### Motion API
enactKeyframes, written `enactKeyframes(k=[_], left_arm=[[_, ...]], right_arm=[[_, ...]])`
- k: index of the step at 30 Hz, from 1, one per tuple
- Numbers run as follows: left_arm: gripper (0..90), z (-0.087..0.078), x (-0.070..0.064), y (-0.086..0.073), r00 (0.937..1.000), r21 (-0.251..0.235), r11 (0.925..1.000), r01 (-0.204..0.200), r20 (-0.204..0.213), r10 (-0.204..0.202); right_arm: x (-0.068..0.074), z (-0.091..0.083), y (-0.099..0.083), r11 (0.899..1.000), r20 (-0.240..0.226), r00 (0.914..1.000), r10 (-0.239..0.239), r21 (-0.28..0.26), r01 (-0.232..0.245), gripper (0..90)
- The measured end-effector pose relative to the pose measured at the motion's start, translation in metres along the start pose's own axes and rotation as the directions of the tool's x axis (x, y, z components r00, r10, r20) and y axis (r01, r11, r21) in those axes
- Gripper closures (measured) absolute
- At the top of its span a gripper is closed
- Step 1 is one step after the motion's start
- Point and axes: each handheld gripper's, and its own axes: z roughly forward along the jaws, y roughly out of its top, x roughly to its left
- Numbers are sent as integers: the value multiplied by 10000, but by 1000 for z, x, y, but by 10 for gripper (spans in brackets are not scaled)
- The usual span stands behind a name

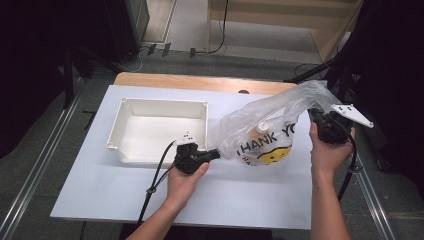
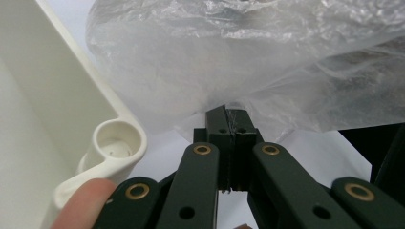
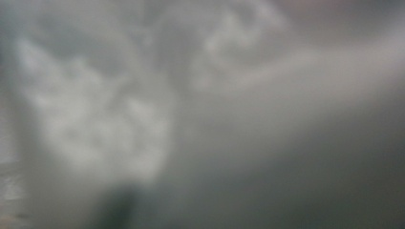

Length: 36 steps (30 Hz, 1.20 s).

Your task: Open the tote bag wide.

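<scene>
Here we work on the white table [image 1: 100,195], where an empty white bin [image 1: 155,127] sits left of the plastic bag [image 1: 260,130]. The bag rests right of centre, stretched between both tools, a bottle [image 1: 262,128] inside. Our left gripper [image 2: 234,125] is clamped on the bag's near-left edge; we cannot tell how the right gripper [image 1: 325,122] stands. We should keep both pulls gentle and even, so the thin film doesn't tear.

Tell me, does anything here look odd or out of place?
Nothing spilled or broken. The bag is stretched between the left gripper, shut on one corner, and the right gripper. The right gripper view is a grey blur, probably plastic against the lens. The tray sits empty.
</scene>
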Motion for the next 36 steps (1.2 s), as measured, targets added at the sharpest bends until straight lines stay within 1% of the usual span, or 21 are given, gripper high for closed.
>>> enactKeyframes(k=[3, 6, 9, 11, 12, 13, 14, 15, 17, 20, 21, 22, 23, 24, 26, 28, 29, 30, 33, 35, 36], left_arm=[[900, -5, 0, 0, 9999, -163, 9998, 82, 137, -80], [900, -8, -3, -4, 9985, -103, 9999, 10, 540, -4], [900, -10, -7, -10, 9935, 10, 9999, 104, 1133, -104], [900, -12, -9, -13, 9910, 54, 9999, 156, 1329, -162], [900, -13, -9, -14, 9882, 84, 9998, 190, 1516, -201], [900, -13, -10, -15, 9864, 99, 9996, 273, 1621, -286], [900, -14, -9, -16, 9851, 175, 9995, 271, 1692, -297], [900, -14, -9, -18, 9840, 216, 9992, 328, 1743, -361], [900, -15, -7, -21, 9810, 283, 9986, 446, 1876, -491], [900, -16, -5, -23, 9757, 235, 9974, 683, 2072, -717], [900, -16, -5, -23, 9757, 197, 9973, 706, 2065, -732], [900, -16, -5, -22, 9773, 150, 9975, 691, 1999, -707], [900, -15, -4, -22, 9776, 161, 9976, 669, 1988, -687], [900, -14, -3, -21, 9790, 150, 9972, 733, 1896, -748], [900, -12, -2, -20, 9816, 126, 9964, 837, 1711, -846], [900, -12, 1, -19, 9831, 66, 9961, 879, 1605, -879], [900, -12, 1, -18, 9820, 26, 9954, 957, 1632, -949], [900, -13, 1, -18, 9836, 14, 9959, 909, 1563, -900], [900, -15, 1, -17, 9851, 7, 9963, 863, 1496, -854], [900, -17, 1, -16, 9842, -99, 9965, 830, 1577, -804], [900, -18, 1, -15, 9826, -230, 9960, 867, 1671, -817]], right_arm=[[-4, -2, -1, 9999, -44, 9999, 94, 79, -94, 900], [-3, -10, 0, 10000, -127, 9999, 53, -48, -53, 900], [-1, -19, 2, 9999, -240, 9997, -71, -116, 69, 900], [1, -25, 3, 9996, -226, 9995, -227, -150, 224, 900], [2, -27, 4, 9996, -233, 9994, -250, -166, 247, 900], [3, -33, 5, 9994, -238, 9993, -288, -195, 283, 900], [3, -33, 5, 9994, -238, 9993, -288, -195, 283, 900], [3, -37, 5, 9992, -191, 9993, -331, -218, 327, 900], [3, -39, 6, 9991, -133, 9992, -368, -206, 365, 900], [1, -44, 7, 9993, -148, 9997, -187, -326, 182, 900], [0, -45, 9, 9992, -229, 9996, -133, -386, 124, 900], [0, -45, 11, 9992, -299, 9995, -132, -385, 121, 900], [1, -43, 14, 9990, -288, 9993, -250, -373, 240, 900], [3, -40, 16, 9984, -256, 9987, -445, -367, 436, 900], [6, -28, 17, 9981, -204, 9979, -619, -50, 618, 900], [6, -16, 14, 9989, -271, 9987, -427, 180, 432, 900], [5, -11, 12, 9992, -295, 9991, -305, 240, 312, 900], [4, -8, 11, 9994, -448, 9988, -198, 280, 210, 900], [7, -5, 6, 9996, -419, 9991, -102, 250, 113, 900], [8, -4, 6, 9998, -538, 9986, 7, 220, 5, 900], [8, -5, 8, 9999, -582, 9983, 32, 156, -23, 900]])
